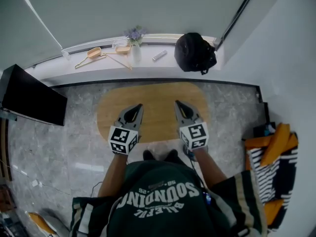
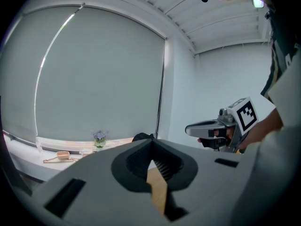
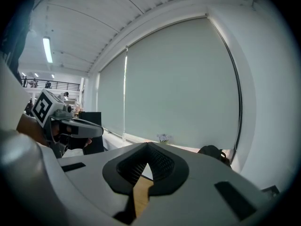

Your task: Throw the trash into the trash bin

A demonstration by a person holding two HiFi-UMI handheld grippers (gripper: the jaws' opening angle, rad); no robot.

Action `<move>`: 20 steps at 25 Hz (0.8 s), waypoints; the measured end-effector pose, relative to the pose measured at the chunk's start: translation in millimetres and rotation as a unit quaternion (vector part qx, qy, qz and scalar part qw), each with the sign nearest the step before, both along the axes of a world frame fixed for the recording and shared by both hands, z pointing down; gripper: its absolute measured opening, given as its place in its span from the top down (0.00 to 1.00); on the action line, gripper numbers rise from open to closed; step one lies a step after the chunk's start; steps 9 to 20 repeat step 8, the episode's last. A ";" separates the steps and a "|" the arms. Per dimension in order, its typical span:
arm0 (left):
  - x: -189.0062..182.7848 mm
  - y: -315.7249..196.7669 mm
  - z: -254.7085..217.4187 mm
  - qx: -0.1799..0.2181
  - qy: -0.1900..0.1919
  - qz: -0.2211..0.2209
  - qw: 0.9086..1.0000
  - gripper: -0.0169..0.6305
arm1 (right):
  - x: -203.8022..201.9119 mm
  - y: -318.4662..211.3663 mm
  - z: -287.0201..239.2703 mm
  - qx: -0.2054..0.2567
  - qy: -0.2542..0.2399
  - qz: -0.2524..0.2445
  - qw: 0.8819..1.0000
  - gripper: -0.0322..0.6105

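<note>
My left gripper (image 1: 139,106) and right gripper (image 1: 177,103) hang side by side over an oval wooden table (image 1: 158,95), pointing away from me toward the window. Each is shut with nothing between its jaws. In the left gripper view the left gripper's (image 2: 151,142) jaws meet at the tip, and the right gripper (image 2: 188,129) shows beside them. The right gripper view shows the right gripper's (image 3: 147,146) jaws closed the same way, with the left gripper (image 3: 101,132) at the left. No trash and no trash bin show in any view.
A window ledge (image 1: 163,46) beyond the table carries wooden hangers (image 1: 96,55), a small vase of flowers (image 1: 134,38), a remote (image 1: 159,55) and a black backpack (image 1: 194,52). A black screen (image 1: 32,100) stands at the left. Orange and striped fabric (image 1: 274,157) lies at the right.
</note>
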State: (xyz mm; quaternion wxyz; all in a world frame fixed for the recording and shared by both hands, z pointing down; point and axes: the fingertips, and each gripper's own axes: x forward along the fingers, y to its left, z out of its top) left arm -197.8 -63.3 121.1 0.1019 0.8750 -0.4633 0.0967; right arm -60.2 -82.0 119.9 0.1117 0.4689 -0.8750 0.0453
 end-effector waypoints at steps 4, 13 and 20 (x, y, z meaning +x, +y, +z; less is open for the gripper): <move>-3.7 8.1 -1.0 0.002 -0.001 0.002 1.000 0.97 | -7.5 10.0 -0.3 -0.001 0.002 -0.005 1.000 0.95; -4.6 11.6 -2.3 0.005 0.001 0.002 1.000 0.97 | -11.4 13.1 -4.0 0.014 -0.004 -0.003 1.000 0.95; -4.6 11.6 -2.3 0.005 0.001 0.002 1.000 0.97 | -11.4 13.1 -4.0 0.014 -0.004 -0.003 1.000 0.95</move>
